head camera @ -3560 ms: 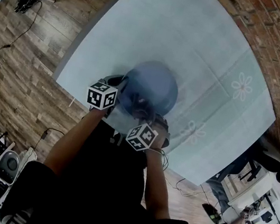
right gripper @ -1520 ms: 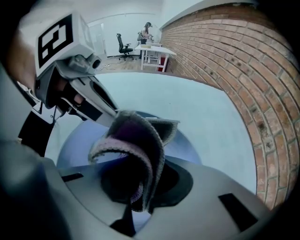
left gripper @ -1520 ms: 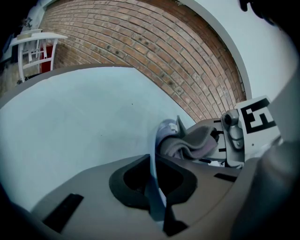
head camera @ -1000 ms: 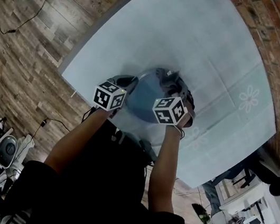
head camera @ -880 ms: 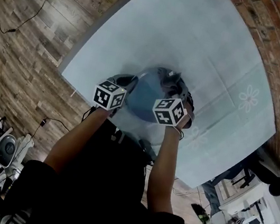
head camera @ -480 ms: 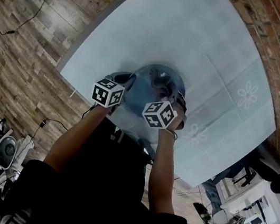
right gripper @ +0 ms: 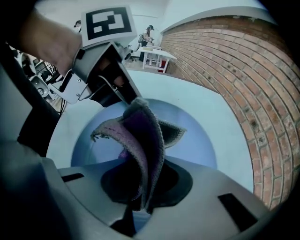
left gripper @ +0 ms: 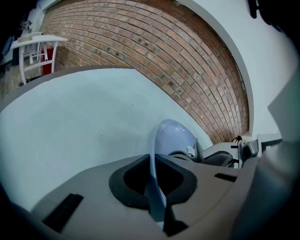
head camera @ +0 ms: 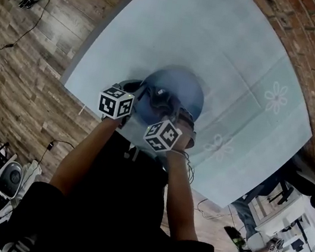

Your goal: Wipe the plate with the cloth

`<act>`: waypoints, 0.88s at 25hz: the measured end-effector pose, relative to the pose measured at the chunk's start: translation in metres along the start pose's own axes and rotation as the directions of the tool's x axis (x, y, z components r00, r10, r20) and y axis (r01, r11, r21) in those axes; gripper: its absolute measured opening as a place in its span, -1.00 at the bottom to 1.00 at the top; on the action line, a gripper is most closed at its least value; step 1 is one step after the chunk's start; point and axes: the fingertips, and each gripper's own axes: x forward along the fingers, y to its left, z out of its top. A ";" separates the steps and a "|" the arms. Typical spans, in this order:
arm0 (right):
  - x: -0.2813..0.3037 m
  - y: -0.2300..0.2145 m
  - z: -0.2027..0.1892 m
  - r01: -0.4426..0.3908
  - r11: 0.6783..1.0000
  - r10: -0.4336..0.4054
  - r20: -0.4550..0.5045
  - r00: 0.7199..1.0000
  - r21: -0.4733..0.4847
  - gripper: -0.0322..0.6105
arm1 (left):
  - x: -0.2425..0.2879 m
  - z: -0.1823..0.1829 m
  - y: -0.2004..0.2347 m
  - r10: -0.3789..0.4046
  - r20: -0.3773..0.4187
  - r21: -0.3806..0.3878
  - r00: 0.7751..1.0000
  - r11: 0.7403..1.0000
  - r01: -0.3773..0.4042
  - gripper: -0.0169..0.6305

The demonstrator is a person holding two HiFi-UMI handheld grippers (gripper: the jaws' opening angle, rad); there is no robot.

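A blue plate lies on the pale blue table. My left gripper is shut on the plate's near-left rim. In the left gripper view the rim runs edge-on between the jaws of the left gripper. My right gripper is shut on a grey and purple cloth that rests on the plate. In the right gripper view the cloth rises folded out of the right gripper over the plate, with the left gripper on the far rim.
The tablecloth has flower prints to the right of the plate. The table's near edge runs just left of my left hand, above wooden flooring. A brick wall lies beyond the table. A white table stands far off.
My right gripper has dragged the cloth from the plate's far right part across to its near middle, towards me. The left gripper has kept its hold on the rim.
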 end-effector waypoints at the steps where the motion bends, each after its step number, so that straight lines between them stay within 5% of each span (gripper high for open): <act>1: -0.001 0.004 0.000 -0.006 1.000 0.006 0.002 1.000 -0.003 -0.72 | 0.000 0.000 0.000 0.001 0.001 0.000 1.000 1.000 -0.001 -0.82; 16: -0.018 0.067 -0.011 -0.137 0.990 0.137 0.017 0.990 0.009 -0.72 | 0.001 0.001 -0.001 0.006 0.005 0.004 1.000 1.000 -0.006 -0.81; 22: -0.024 0.062 -0.031 -0.112 0.993 0.113 -0.024 0.993 0.025 -0.72 | 0.000 0.000 -0.001 0.008 0.007 0.005 1.000 1.000 -0.008 -0.82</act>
